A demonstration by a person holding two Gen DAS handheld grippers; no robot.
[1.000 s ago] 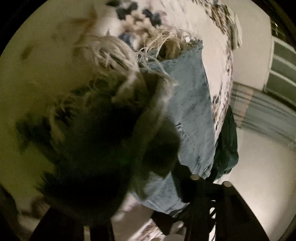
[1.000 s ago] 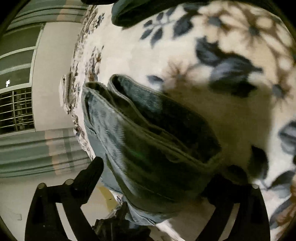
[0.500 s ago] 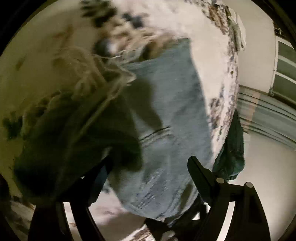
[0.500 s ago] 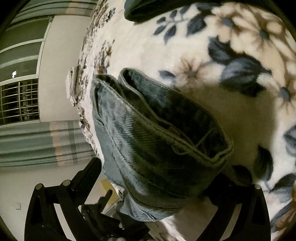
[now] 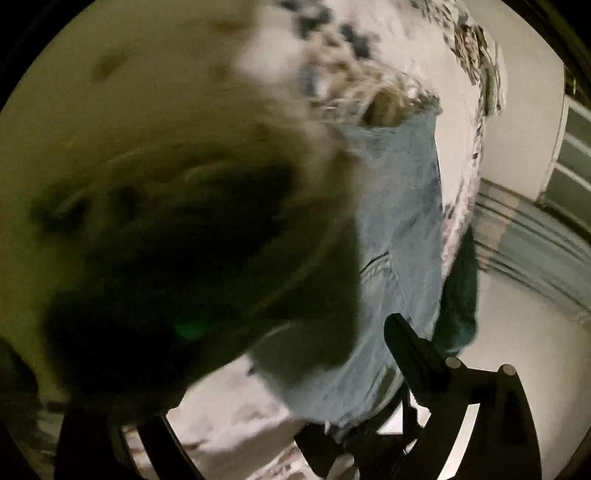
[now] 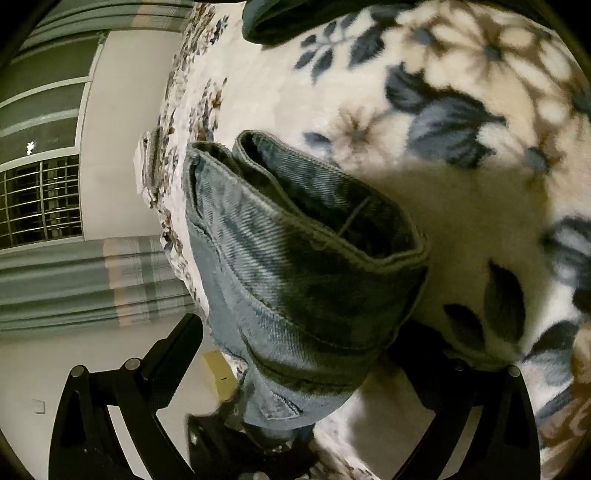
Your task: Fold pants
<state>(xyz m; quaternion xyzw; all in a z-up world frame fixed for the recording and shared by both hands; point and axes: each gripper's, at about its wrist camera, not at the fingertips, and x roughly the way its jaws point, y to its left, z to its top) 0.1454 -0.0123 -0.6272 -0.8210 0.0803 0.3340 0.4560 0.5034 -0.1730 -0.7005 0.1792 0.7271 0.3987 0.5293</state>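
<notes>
Light blue jeans lie along the edge of a floral blanket. In the left wrist view a blurred, dark frayed leg end hangs close over the lens, and whether my left gripper holds it is hidden. Its right finger stands wide of the left. In the right wrist view the waistband gapes open between my right gripper's spread fingers, and the denim's lower edge sits between them. Whether they pinch it is unclear.
The blanket covers the bed. A dark green garment hangs off the bed's edge. Beyond the bed are a pale floor, striped curtain and barred window.
The frayed leg end swung from beside the lens to right over it and blurred. The waistband slid slightly further from the right gripper, showing more denim below it.
</notes>
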